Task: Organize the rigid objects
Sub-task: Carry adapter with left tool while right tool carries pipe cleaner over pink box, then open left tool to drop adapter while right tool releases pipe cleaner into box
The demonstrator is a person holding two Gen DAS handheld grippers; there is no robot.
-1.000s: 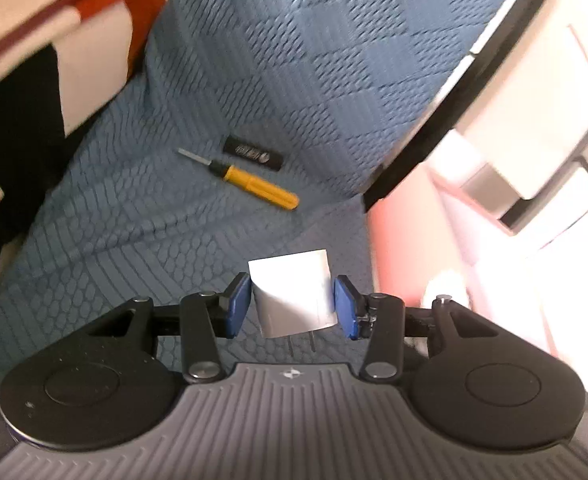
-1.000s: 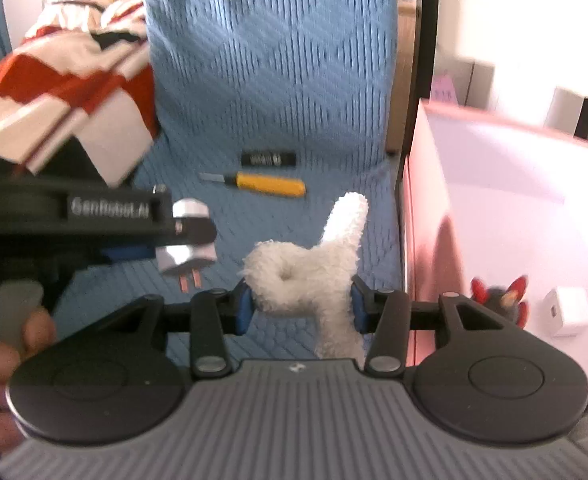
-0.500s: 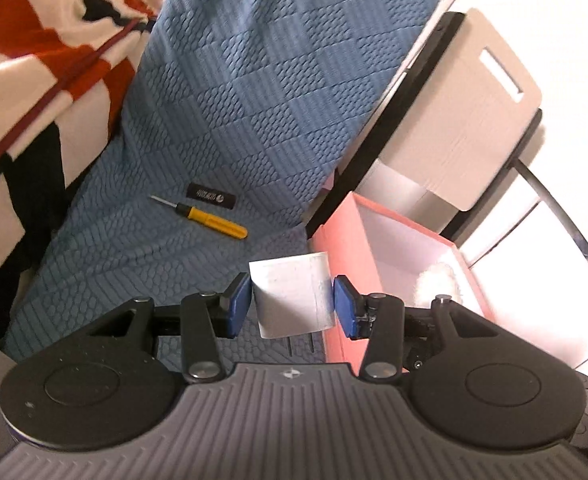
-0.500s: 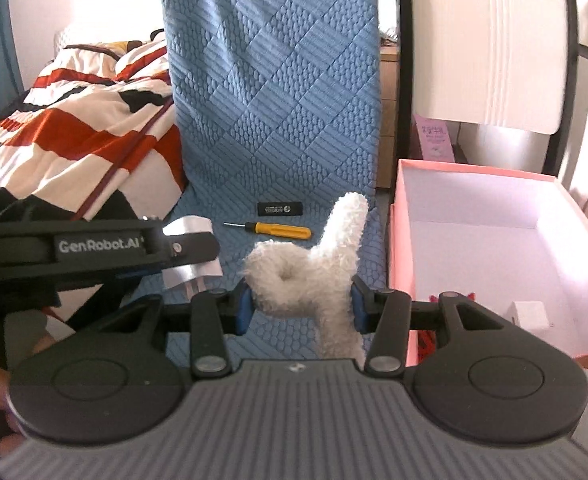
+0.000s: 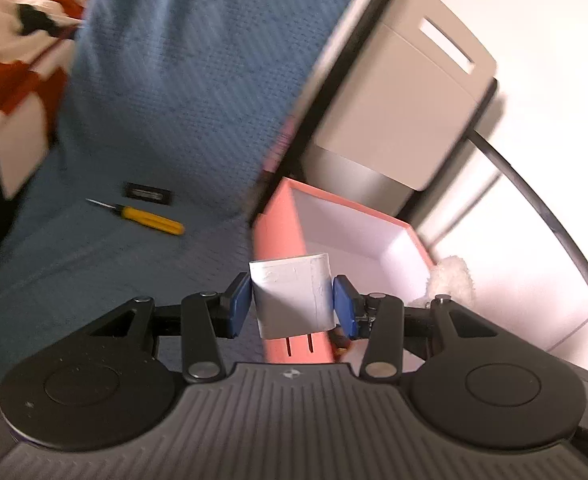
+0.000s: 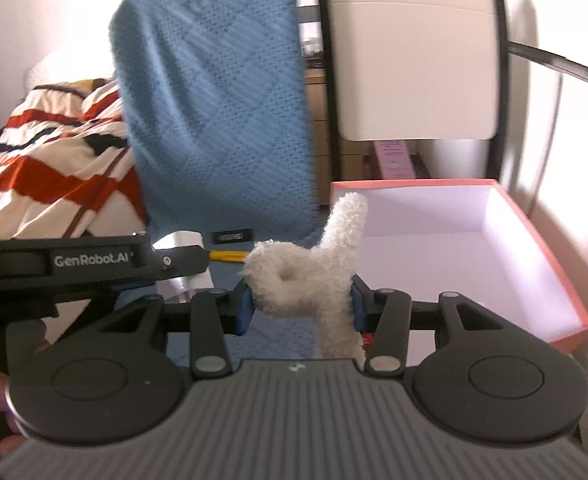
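Left gripper (image 5: 291, 306) is clutching the charger (image 5: 294, 294), right gripper (image 6: 300, 300) squeezing the plush (image 6: 314, 276), screwdriver (image 5: 149, 220) is waiting outside the box (image 6: 534, 224).

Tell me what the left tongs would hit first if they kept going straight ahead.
Probably the pink box: its near corner sits right ahead of the left tongs, just past the white plug they grip. Depth is hard to judge here; they might instead pass over the rim.

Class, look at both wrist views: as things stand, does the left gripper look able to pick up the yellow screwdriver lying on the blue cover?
Probably not yet. The left gripper is already shut on a white plug adapter, so its jaws are full. The yellow screwdriver itself lies unobstructed on the blue cover.
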